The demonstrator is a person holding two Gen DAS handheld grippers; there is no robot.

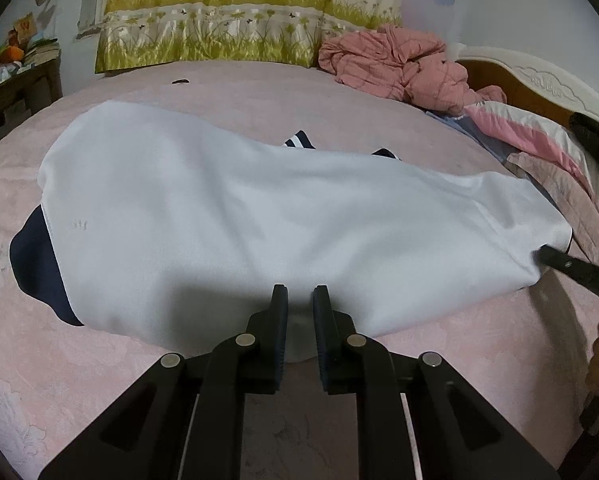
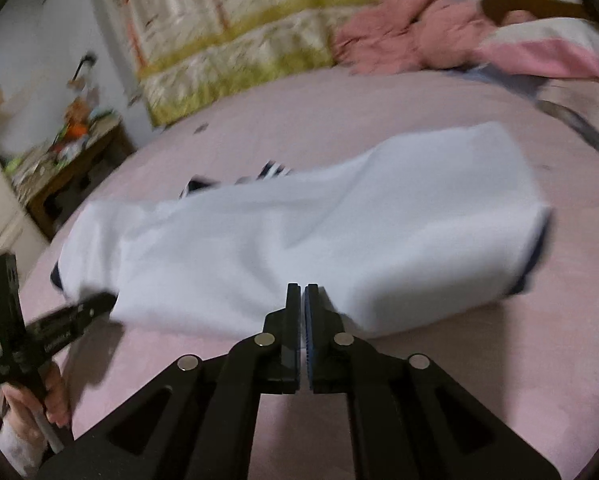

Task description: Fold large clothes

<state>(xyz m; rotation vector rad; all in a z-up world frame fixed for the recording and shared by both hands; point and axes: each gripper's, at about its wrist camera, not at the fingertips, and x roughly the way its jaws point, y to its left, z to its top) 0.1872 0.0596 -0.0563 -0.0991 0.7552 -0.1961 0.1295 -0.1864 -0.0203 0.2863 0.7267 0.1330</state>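
A large white garment with navy trim lies folded in a long band on the pink bed sheet. It also shows in the right wrist view. My left gripper sits at the garment's near edge, its jaws slightly apart with white cloth showing between them; a grip is not clear. My right gripper is shut at the garment's near edge, and its tip touches the garment's right end in the left wrist view. The left gripper shows at the garment's left end in the right wrist view.
A crumpled pink blanket and a pink striped quilt lie at the far right of the bed. A patterned curtain hangs behind. A cluttered wooden table stands at the left. A white headboard is at the far right.
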